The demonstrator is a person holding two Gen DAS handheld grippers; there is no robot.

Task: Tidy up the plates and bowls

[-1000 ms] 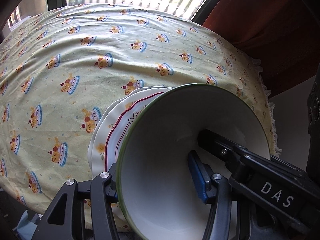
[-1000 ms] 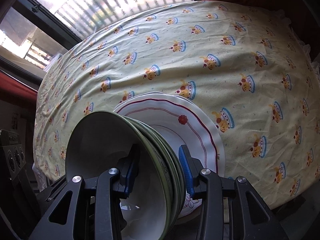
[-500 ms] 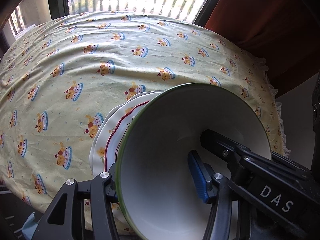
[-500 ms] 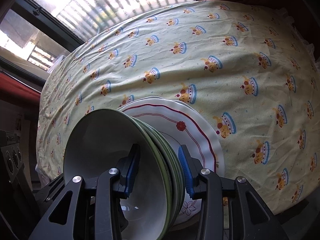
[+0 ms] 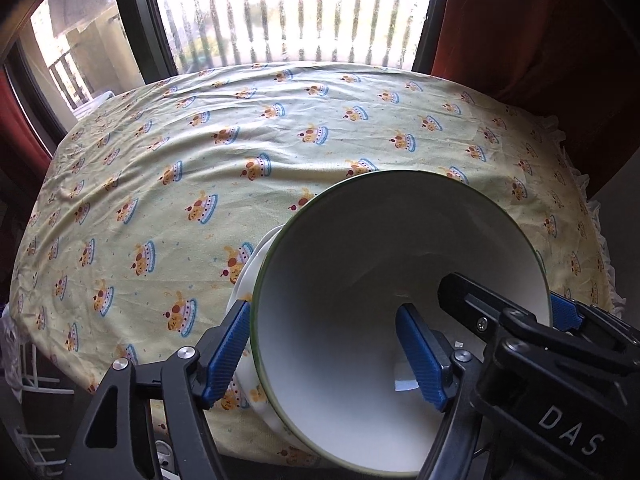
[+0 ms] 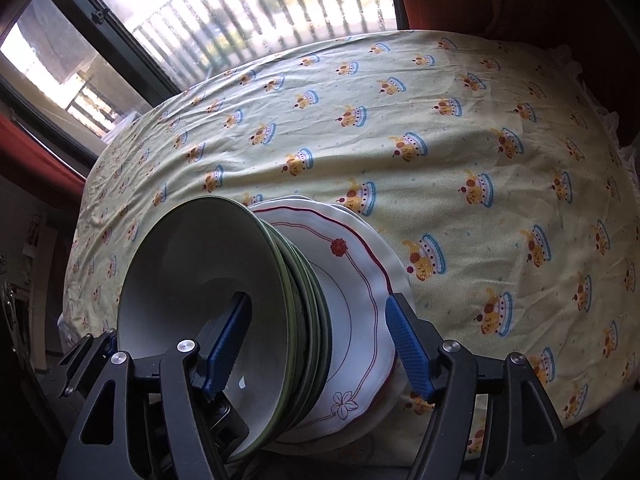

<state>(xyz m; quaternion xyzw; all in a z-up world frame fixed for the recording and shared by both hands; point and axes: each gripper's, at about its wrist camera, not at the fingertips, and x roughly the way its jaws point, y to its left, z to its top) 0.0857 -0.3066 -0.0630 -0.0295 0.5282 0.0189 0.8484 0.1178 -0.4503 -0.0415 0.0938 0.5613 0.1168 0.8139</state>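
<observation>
Several green-rimmed white bowls [image 6: 200, 276] sit nested on a few white plates with a red line [image 6: 356, 280], near the front edge of a table under a yellow patterned cloth [image 6: 460, 128]. The top bowl [image 5: 360, 280] fills the left wrist view. My left gripper [image 5: 324, 356] straddles the stack's left rim, one pad outside and one inside the bowl; its jaws are opening and no pad presses. My right gripper [image 6: 316, 344] straddles the opposite rim, its jaws also opening, with the pads off bowl and plates. In the left wrist view my right gripper's black fingers [image 5: 472, 300] reach into the bowl.
A barred window [image 5: 288, 12] stands behind the table, with red curtains [image 5: 540, 20] at its sides. The cloth's frilled edge [image 5: 600, 232] hangs at the right. A white wire rack [image 5: 36, 400] shows below the table's left front edge.
Both grippers' jaws have spread apart from the stack's rim, which they clamped before. Both cameras have pulled back and tilted up, so more of the window shows.
</observation>
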